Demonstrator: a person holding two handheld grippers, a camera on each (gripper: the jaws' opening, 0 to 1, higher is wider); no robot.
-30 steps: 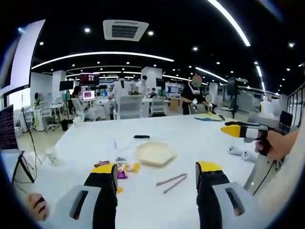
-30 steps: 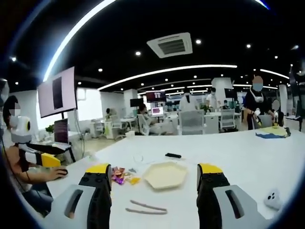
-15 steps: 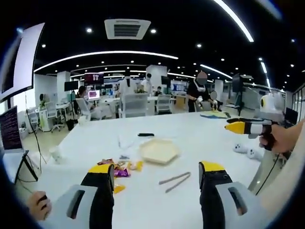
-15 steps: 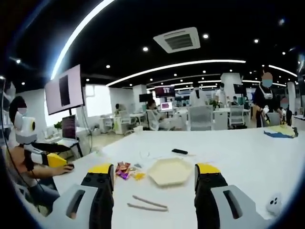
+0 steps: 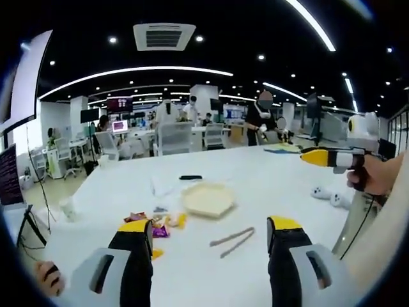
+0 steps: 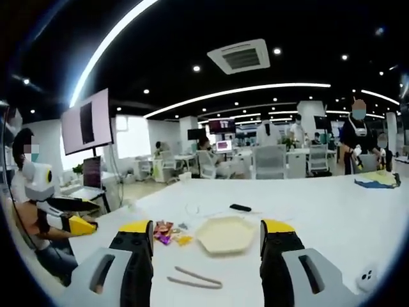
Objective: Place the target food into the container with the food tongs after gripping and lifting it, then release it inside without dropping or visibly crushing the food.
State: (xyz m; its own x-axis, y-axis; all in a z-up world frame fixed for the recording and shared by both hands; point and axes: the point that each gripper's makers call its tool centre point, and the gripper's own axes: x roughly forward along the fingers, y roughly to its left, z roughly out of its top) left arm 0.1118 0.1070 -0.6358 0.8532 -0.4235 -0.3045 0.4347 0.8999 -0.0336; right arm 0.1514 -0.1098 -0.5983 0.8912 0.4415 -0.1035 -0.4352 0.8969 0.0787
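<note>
- Left gripper: jaws apart, empty, bottom of frame.
- Right gripper: jaws apart, empty.
- Tongs: flat on white table, lower centre.
- Tray: centre.
- Snacks: left of tray.

A long white table runs away toward an open office. On it, past the middle, lies a small flat black device, seen also in the right gripper view. Near the table's far end rests a blue and yellow cloth-like sheet. Two small white rounded objects sit close together by the table's edge. A white ceiling air-conditioning vent hangs overhead among curved white strip lights. A large wall screen stands at one side. Grey office chairs and several standing people occupy the background.
</note>
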